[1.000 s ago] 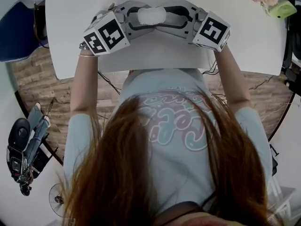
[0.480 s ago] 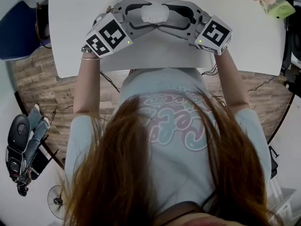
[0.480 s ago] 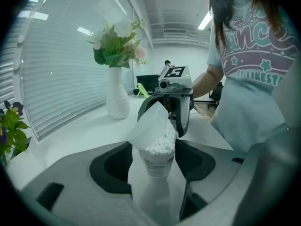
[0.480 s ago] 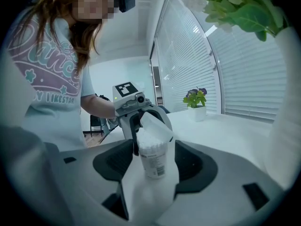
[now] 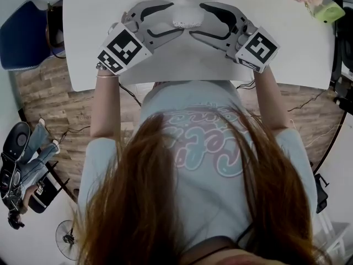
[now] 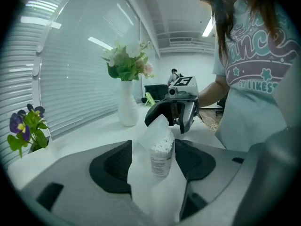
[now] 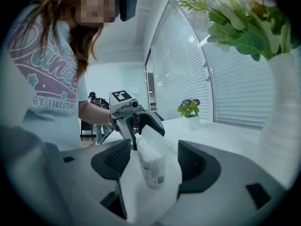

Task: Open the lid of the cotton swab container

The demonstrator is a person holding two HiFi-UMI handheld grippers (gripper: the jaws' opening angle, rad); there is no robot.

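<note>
Overhead, cotton swab container (image 5: 187, 16) mere pale blur; lid (image 6: 158, 128) translucent, faint.

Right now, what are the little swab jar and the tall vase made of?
The jar looks like clear, glossy plastic: you can see the white swabs through it. The vase looks like smooth white ceramic, perhaps glass; its plain sheen leaves that open.

One swab container (image 5: 188, 16), two grippers (image 5: 176, 17) (image 5: 197, 20), one vase (image 6: 128, 108)

table (image 5: 182, 65): white | holds: cotton swab container (image 5: 188, 17), 1 vase (image 6: 127, 111), 1 flowerpot (image 7: 191, 123)
</note>
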